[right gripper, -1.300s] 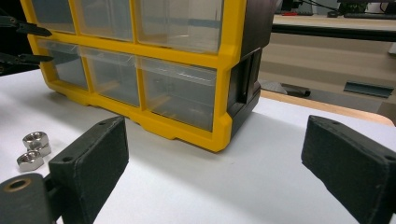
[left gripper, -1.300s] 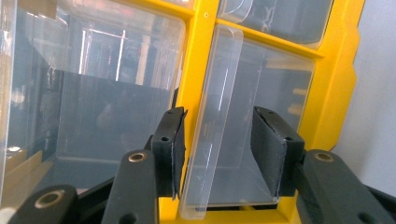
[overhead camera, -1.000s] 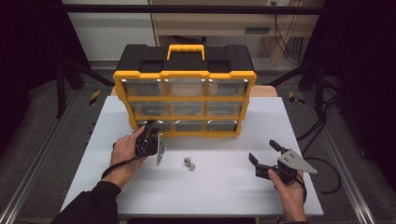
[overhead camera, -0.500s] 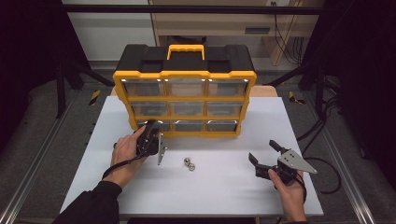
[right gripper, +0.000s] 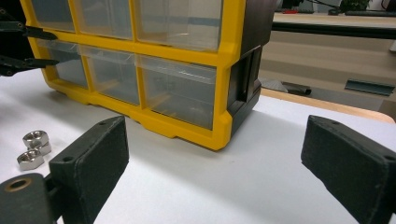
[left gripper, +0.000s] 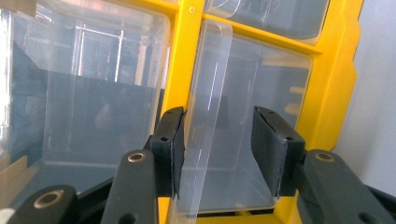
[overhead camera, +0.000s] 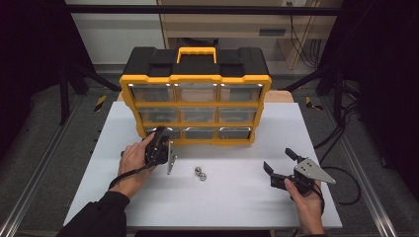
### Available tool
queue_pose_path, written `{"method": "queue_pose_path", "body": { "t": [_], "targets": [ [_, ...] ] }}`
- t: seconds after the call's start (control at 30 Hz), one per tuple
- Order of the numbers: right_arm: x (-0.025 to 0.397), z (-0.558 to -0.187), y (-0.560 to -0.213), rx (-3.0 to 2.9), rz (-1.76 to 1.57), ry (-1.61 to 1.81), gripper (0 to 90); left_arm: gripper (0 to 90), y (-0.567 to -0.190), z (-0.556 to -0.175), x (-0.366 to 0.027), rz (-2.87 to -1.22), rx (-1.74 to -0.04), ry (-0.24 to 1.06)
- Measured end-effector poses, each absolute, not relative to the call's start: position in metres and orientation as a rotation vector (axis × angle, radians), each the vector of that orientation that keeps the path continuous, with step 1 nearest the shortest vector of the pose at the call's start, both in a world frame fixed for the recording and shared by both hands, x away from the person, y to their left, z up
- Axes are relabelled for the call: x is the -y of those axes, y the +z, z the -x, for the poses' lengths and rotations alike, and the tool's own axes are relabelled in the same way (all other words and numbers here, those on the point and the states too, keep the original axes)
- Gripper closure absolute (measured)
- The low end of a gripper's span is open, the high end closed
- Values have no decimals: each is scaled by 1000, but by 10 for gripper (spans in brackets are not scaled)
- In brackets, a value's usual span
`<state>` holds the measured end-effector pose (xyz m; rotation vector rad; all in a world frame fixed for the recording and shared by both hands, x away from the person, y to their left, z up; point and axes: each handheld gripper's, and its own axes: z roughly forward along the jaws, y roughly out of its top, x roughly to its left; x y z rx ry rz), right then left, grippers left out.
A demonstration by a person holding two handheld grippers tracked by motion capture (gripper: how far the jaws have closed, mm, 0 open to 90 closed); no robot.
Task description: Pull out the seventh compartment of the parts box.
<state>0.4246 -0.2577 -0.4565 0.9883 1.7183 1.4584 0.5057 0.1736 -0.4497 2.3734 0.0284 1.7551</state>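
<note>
High view: a white desk [overhead camera: 237, 202] carries a yellow-and-black organizer [overhead camera: 195, 96] standing upright toward its far edge, with nine clear drawers in three rows of three and one yellow handle on top.

Both forearms come in from the near edge. The left hand [overhead camera: 134, 157] is stretched forward, wrist roughly level, pressing the left gripper [overhead camera: 160, 143] against the bottom-left drawer [left gripper: 233, 135] of the organizer. In the left gripper view its two black jaws stand a moderate gap apart around that drawer's clear pull tab [left gripper: 205, 116]: one pad is against the tab's side, the other is apart from it, so the tab is bracketed but not clamped.

The right hand [overhead camera: 307, 203] rests near the desk's near-right corner, well apart from the organizer, holding the right gripper [overhead camera: 280, 163] low over the surface and angled toward the far-left. Its jaws are spread wide with nothing between them, as the right gripper view confirms.

Two metal hex nuts [overhead camera: 199, 173] lie touching each other on the desk's middle, just in front of the organizer, between the two grippers.
</note>
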Motion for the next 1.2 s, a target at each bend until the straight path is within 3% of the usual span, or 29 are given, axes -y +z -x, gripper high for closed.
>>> {"method": "queue_pose_path", "body": {
  "t": [0.57, 1.2],
  "targets": [
    [258, -425, -457, -1720, -985, 1455, 77, 552, -454, -506, -171, -2352, -30, 1801],
    [258, -425, -456, -1717, -986, 1453, 80, 629, -458, -505, -168, -2309, -67, 1890]
  ]
}}
